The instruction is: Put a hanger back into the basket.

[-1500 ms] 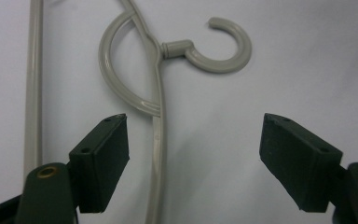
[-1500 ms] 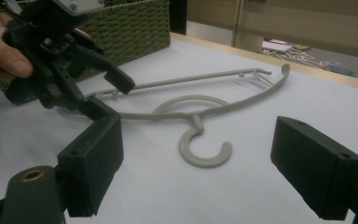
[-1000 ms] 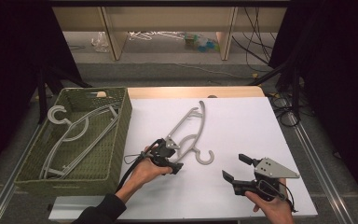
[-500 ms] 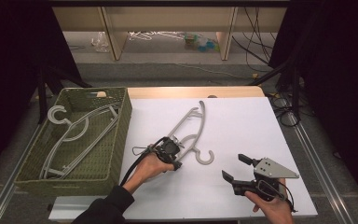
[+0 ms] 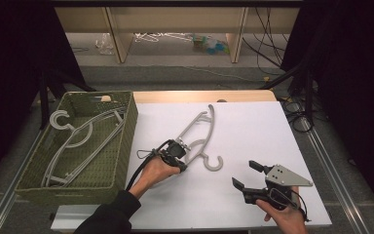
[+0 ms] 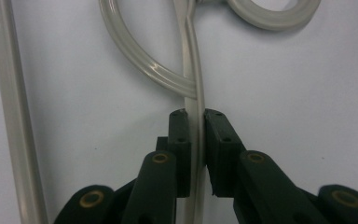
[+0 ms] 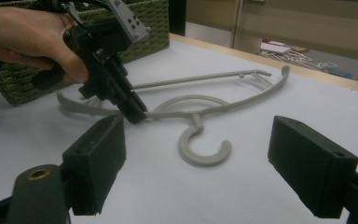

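Left tool point(image 6: 196, 154) clamps hanger point(image 5: 198, 134) arm; hanger lies flat, long axis running ahead, hook point(image 5: 213, 163) beside tool. Right tool point(image 5: 250, 175) wide open, empty.

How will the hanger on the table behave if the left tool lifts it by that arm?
The hanger looks like thin moulded plastic, so probably light and fairly stiff. The left tool pinches one arm off to the side of the hook, so the far end will likely droop or swing. Its smooth, narrow bar may twist between the pads.
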Action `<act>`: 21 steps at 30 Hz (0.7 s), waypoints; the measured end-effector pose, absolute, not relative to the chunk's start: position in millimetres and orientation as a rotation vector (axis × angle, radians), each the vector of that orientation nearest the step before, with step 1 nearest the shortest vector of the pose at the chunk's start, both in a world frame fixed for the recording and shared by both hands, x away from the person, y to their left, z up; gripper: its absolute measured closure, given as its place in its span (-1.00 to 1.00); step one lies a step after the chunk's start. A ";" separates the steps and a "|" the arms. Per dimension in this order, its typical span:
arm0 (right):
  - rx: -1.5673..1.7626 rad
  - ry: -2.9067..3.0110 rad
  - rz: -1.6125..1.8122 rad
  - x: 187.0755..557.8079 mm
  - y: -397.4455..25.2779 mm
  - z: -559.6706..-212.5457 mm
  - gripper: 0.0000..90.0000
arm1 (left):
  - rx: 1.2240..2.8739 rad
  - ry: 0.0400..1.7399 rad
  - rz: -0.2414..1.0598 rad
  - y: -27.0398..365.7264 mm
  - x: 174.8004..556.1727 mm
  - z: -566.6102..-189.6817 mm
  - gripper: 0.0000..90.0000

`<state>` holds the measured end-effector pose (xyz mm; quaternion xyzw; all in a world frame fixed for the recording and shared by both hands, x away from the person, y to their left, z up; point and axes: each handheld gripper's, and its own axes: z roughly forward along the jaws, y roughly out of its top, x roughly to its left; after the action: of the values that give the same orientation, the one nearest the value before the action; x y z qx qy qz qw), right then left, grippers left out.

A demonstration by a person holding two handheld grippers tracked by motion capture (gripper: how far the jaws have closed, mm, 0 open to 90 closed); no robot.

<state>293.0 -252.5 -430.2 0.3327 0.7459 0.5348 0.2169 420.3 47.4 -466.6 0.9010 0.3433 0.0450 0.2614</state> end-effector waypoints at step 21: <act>1.014 2.142 1.516 321.0 -240.8 -441.9 -0.55 | 2.147 1.004 0.042 86.0 406.2 -434.0 0.80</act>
<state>321.0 -240.8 -441.9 0.3555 0.7512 0.5317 0.1632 406.2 86.0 -434.0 0.8392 0.3925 0.0162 0.3760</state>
